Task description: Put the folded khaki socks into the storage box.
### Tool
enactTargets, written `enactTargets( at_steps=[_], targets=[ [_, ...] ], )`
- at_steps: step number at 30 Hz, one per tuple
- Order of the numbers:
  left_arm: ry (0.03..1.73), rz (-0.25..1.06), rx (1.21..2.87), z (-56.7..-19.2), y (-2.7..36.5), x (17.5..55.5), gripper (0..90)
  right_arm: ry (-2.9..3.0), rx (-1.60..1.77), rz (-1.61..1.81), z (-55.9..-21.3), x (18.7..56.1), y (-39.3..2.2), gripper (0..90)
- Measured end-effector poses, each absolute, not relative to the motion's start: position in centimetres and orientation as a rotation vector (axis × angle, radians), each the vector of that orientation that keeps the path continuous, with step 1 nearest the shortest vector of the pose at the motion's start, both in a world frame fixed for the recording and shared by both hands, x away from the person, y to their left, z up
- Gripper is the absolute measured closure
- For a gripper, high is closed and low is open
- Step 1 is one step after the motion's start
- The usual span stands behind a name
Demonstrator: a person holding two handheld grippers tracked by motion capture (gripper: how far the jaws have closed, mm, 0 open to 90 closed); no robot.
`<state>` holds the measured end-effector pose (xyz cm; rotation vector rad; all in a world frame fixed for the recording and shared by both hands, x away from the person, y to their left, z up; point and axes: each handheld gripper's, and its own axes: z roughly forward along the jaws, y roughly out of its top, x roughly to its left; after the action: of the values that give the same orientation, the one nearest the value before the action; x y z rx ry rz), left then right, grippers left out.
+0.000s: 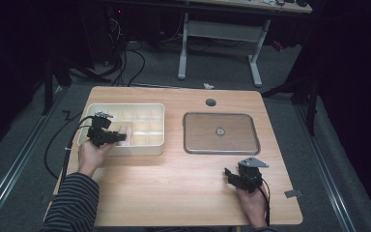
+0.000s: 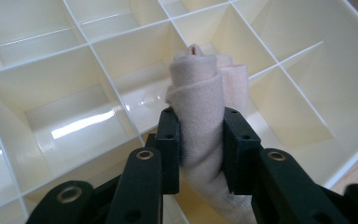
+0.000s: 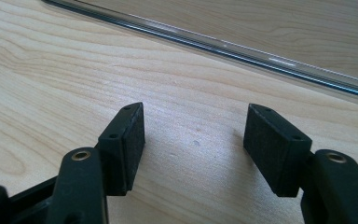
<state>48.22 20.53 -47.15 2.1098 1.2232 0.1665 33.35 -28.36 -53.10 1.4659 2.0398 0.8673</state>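
- The left gripper [image 2: 200, 140] pinches a rolled beige cloth [image 2: 205, 107]; its jaws press on the roll from both sides, about halfway along it.
- The cloth hangs over the white divided box [image 1: 147, 147], which sits at the left half of the counter [image 1: 174, 193]. It is above the compartments near the box's front edge and does not yet look seated in one.
- In the left gripper view the roll's long axis runs straight away from the gripper. Its far end, with a small pink tip, points toward the box's inner cells, and its loose near end trails down between the jaws.
- My reading is that the picking up is done, while lowering the roll into a cell and letting go are left. Every compartment I can see looks empty, so the sorting seems to be at an early point.
- A flat tray [image 1: 189, 145] with a metal rim lies on the right half of the counter, with one small round thing at its middle.
- The right gripper [image 3: 193, 144] rests low near the counter's front right corner, its jaws spread with nothing between them.
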Motion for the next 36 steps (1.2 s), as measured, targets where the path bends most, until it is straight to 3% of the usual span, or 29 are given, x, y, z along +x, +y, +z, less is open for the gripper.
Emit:
enactTargets(
  at_steps=[24,30,36],
  targets=[
    [1.159,0.213,2.268,-47.78,19.55,47.86,71.8,2.04,1.466,0.868,-53.1,33.35,-28.36,38.6],
    [1.165,0.203,2.24,-47.49,19.82,47.76,67.9,2.04,1.465,0.868,-53.1,33.35,-28.36,38.6],
    [1.187,0.208,2.184,-46.86,20.24,47.65,57.7,2.04,1.465,0.868,-53.1,33.35,-28.36,38.6]
  ],
)
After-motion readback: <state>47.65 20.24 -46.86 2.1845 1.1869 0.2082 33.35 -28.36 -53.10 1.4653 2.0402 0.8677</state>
